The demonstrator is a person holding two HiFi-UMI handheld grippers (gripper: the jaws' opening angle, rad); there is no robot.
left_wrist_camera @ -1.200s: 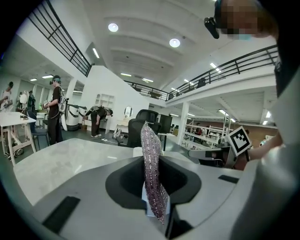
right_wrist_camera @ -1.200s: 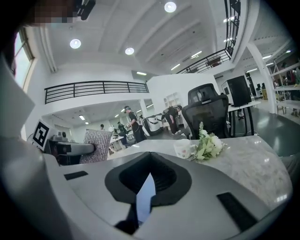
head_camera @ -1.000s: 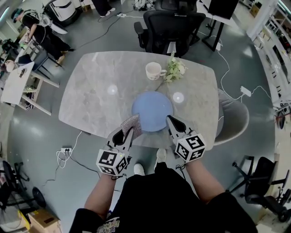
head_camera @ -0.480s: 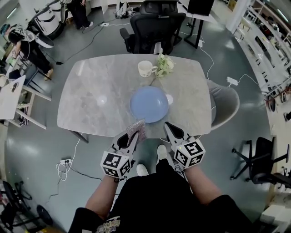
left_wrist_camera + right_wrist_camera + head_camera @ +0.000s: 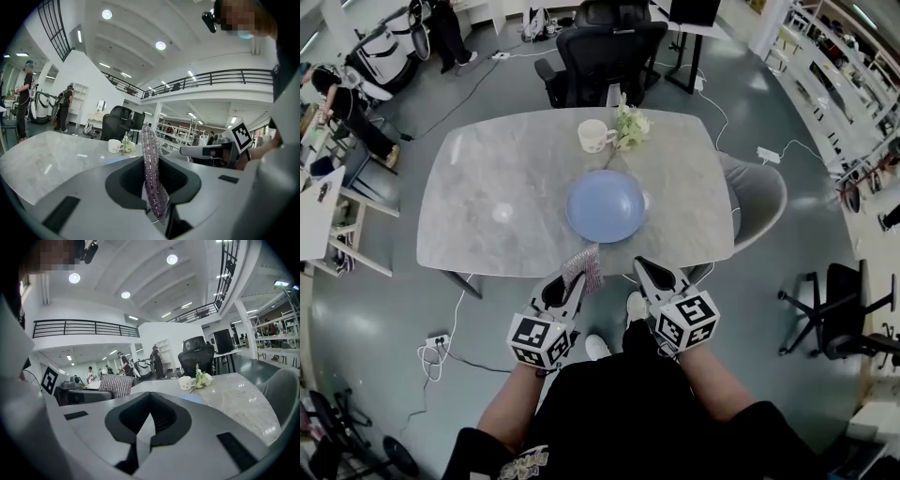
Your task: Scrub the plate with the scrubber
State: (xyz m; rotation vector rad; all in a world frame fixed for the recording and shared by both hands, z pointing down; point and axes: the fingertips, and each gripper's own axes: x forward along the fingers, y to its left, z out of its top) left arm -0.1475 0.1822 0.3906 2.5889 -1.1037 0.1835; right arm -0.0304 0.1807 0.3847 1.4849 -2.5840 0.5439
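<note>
Marble table (image 5: pixel 487 187) bears plate (image 5: pixel 605 206); left claw (image 5: pixel 572 281) grips scrubber (image 5: pixel 583 266).

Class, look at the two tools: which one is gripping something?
The left tool: its jaws are shut on the scrubber. The right tool is shut too, but with nothing between its jaws.

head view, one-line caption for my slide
Left gripper holds the scrubber near the table edge, short of the blue plate; right gripper shut, empty.
</note>
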